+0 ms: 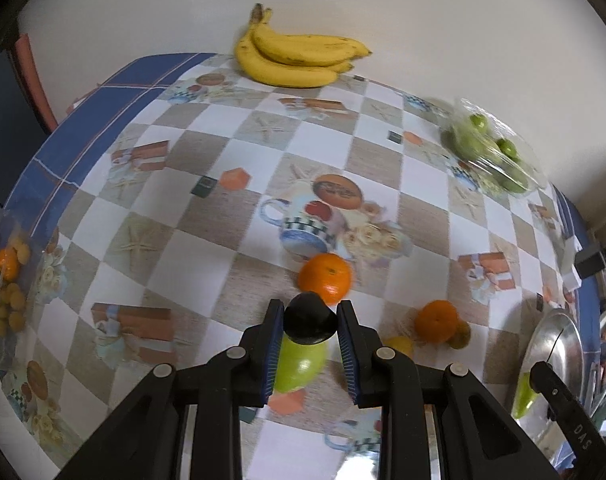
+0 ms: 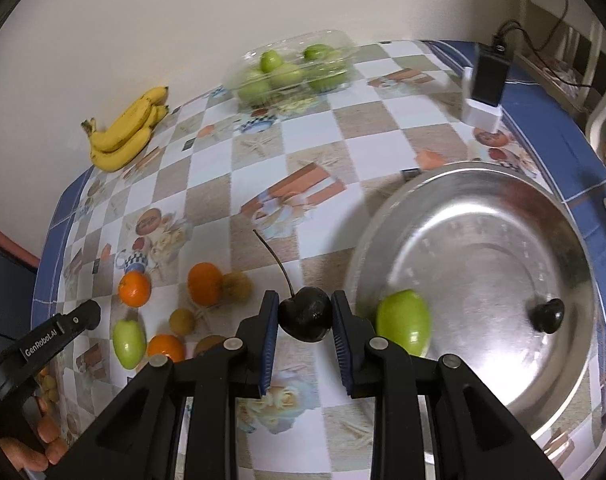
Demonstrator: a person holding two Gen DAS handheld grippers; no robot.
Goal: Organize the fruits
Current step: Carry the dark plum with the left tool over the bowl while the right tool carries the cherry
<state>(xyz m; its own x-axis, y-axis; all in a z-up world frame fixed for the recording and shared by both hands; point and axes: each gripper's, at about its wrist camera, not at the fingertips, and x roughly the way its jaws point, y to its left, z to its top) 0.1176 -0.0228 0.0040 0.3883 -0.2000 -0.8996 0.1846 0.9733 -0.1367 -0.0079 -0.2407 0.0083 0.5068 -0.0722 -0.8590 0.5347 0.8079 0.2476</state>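
left gripper: blue pads closing tight on a dark cherry, holding it clear of the tablecloth; a green fruit is lying on the cloth directly beneath, at 6 o'clock of the cherry.

right gripper: jaws nearly together, pinching a second dark cherry, its long stem pointing toward 11 o'clock.

metal plate: sitting at 3 o'clock of the right gripper; it is carrying one green fruit near its 9 o'clock rim and one dark cherry toward its 3 o'clock side.

loose fruit on the cloth, right wrist view: two oranges lying at 9 to 10 o'clock of the held cherry, a third orange and a green fruit at 8 o'clock, small brownish fruits sitting among them.

bananas: one bunch resting at the 12 o'clock edge of the table in the left wrist view, against the wall.

clear plastic box: holding green fruits, standing at 12 o'clock in the right wrist view.

a person's fingers: gripping the left tool's handle at 8 o'clock.
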